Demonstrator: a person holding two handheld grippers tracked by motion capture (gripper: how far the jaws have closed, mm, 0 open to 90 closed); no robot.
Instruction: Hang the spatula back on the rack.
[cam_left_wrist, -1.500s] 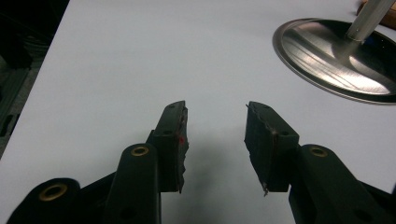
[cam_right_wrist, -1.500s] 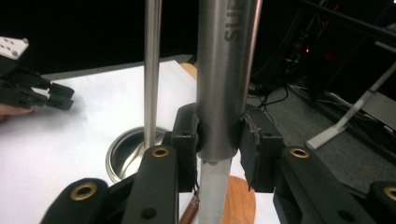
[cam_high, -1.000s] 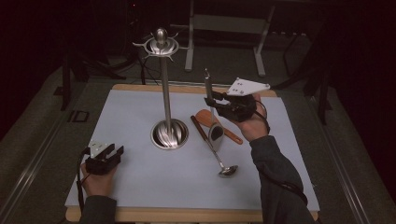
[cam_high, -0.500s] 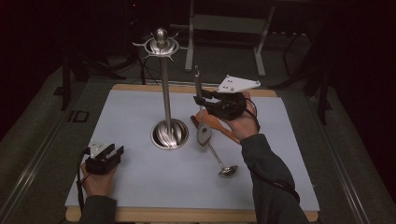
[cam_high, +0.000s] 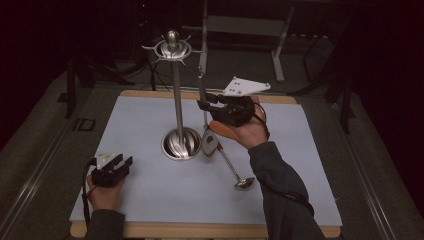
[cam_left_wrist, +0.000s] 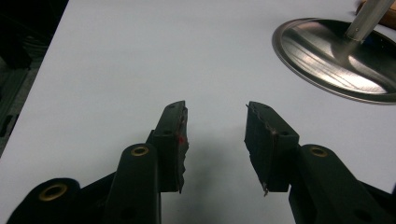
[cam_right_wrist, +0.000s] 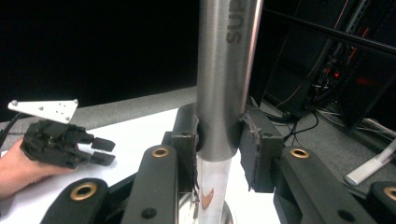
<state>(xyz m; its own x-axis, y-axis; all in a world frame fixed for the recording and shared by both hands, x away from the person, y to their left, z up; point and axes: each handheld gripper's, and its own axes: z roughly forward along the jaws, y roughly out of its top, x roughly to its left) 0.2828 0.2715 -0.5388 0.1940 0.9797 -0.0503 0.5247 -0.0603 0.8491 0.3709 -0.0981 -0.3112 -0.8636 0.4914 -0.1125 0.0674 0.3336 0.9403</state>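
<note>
R gripper (cam_right_wrist: 218, 135) pinches a steel utensil handle (cam_right_wrist: 223, 79), held upright at 3 o'clock of the rack pole (cam_high: 176, 95), prob. so its end can reach a hook. L gripper (cam_left_wrist: 215, 135) jaws spread, idle at 8 o'clock. Ladle (cam_high: 235, 172) lies on mat (cam_high: 140, 120).

Letters "SUP", cut off, on steel handle (cam_right_wrist: 227, 79)

**Steel-handled utensil, upright**

Utensil (cam_high: 210, 143) with a round, brushed-steel handle, lettering "SUP" printed near the top. Held upright, handle end pointing up, broad greyish head hanging lowest. Clamped on both sides partway along the handle. Head just beside the stand's round steel base (cam_high: 171, 151); contact with the table not discernible.
</note>
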